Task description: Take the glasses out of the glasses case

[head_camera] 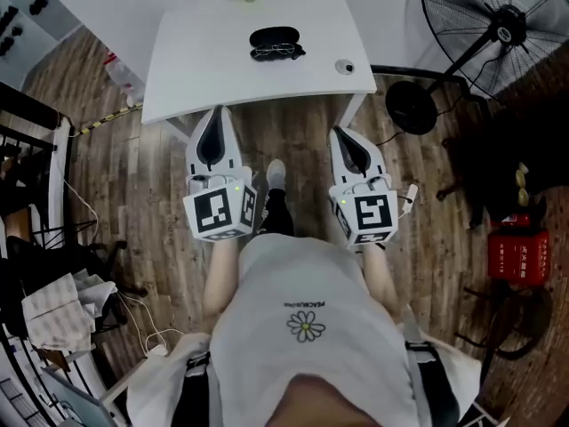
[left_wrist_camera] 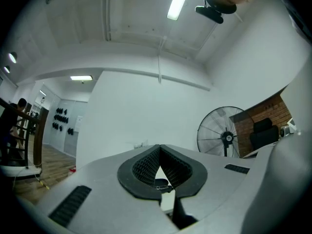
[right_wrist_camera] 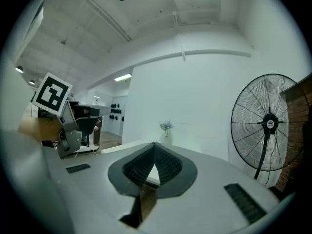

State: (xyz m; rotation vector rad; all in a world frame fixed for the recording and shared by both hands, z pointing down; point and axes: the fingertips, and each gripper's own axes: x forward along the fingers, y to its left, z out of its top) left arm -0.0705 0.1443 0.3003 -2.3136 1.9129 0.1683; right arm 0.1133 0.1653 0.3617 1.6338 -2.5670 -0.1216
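In the head view, a white table (head_camera: pixel 204 60) is standing at the top of the frame on a wooden floor (head_camera: pixel 133 194). The black glasses case (head_camera: pixel 275 36) is lying near the table's middle. The glasses (head_camera: pixel 277 52) are resting on the tabletop right against the case's near edge, outside it. A small round object (head_camera: pixel 344 66) is sitting on the table to the right of them, and a standing fan (head_camera: pixel 498 25) is filling the upper right corner. The left gripper (head_camera: pixel 216 114) and the right gripper (head_camera: pixel 342 133) are hovering side by side short of the table's near edge, both well apart from the case and the glasses, with the person's shoe (head_camera: pixel 276 174) showing between them. In the left gripper view, the ribbed pads are meeting at their tips and gripping nothing. The tabletop with the dark case and glasses is showing far off through the gap below the tips, and the fan is standing to the right. In the right gripper view, the jaws are likewise pressed together and empty. They are pointing over the table toward a small vase of flowers (right_wrist_camera: pixel 166 126), with the fan large at the right.
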